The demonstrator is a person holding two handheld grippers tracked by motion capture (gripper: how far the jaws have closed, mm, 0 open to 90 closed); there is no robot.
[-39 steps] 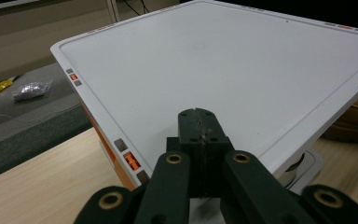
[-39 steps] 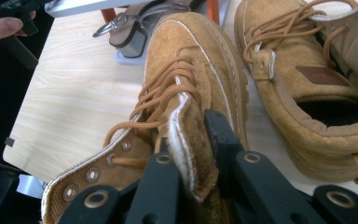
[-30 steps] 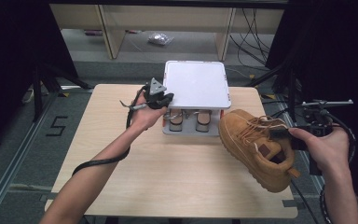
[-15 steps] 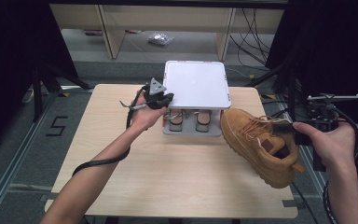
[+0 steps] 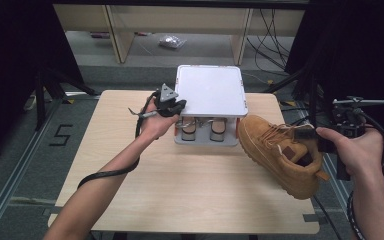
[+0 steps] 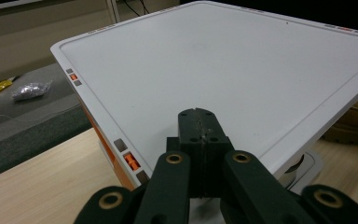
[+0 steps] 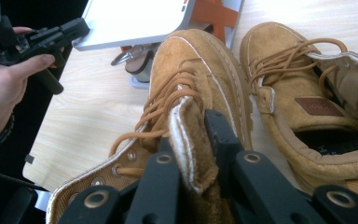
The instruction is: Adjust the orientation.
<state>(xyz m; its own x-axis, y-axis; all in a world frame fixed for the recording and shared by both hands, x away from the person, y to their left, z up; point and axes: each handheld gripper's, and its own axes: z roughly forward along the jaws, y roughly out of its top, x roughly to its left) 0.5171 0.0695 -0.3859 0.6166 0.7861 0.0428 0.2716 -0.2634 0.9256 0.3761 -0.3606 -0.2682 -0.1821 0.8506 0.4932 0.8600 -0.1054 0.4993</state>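
Table (image 5: 130,200): light wood, seen from above; person's forearms come in from bottom edge.
White box (image 5: 210,92): flat white lid w/ small orange + grey marks along edge; sits at far-centre of table on a grey base (image 5: 206,140) holding two round parts underneath. In left gripper view the lid's corner is right under the jaws.
Boot (image 5: 280,152): tan suede, laced, at right side of table, toe toward box, heel toward R hand. Looks tilted/lifted by its collar; contact w/ table can't tell from high view.
2nd boot (image 7: 307,102): same tan type, brown patch on side, lies just beside held boot on table in right gripper view.
L hand (image 5: 155,122): at box's left-front corner, holds L gripper.
R hand (image 5: 352,150): off table's right edge, holds R gripper.
L gripper (image 6: 200,128): jaws pressed together, nothing between; tip over lid near its corner, touching or not can't tell.
R gripper (image 7: 193,140): jaws clamped on boot's padded collar/tongue edge, one jaw each side of it.
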